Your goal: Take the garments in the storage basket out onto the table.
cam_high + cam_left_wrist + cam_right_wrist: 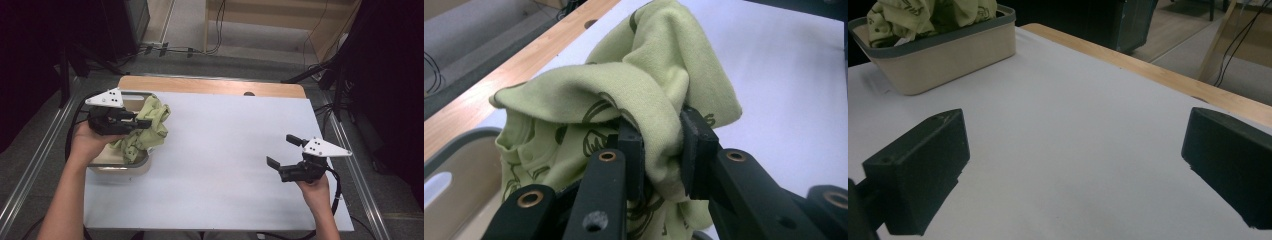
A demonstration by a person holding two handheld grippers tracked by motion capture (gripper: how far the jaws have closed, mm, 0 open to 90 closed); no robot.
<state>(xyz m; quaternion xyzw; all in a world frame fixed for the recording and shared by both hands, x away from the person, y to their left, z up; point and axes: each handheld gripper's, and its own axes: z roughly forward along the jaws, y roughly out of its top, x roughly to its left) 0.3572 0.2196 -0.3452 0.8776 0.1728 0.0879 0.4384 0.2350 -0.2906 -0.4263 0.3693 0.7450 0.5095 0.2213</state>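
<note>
A light green printed garment (145, 129) hangs bunched over the beige basket (131, 169) at the table's left edge. My left gripper (146, 121) is shut on a thick fold of this garment (644, 95), and its black fingers (696, 145) press into the cloth from both sides. The garment's lower part droops into the basket (454, 165). My right gripper (284, 151) hovers over the right side of the table with its jaws wide apart and nothing between them; its fingers (923, 170) frame bare white tabletop. The basket (948, 50) with the garment (928, 15) also appears far off in the right gripper view.
The white table top (220, 150) has a wooden strip (210, 86) along its far edge. Cables (165, 50) and dark stands lie on the floor beyond the table. Metal rails (360, 185) run along both sides.
</note>
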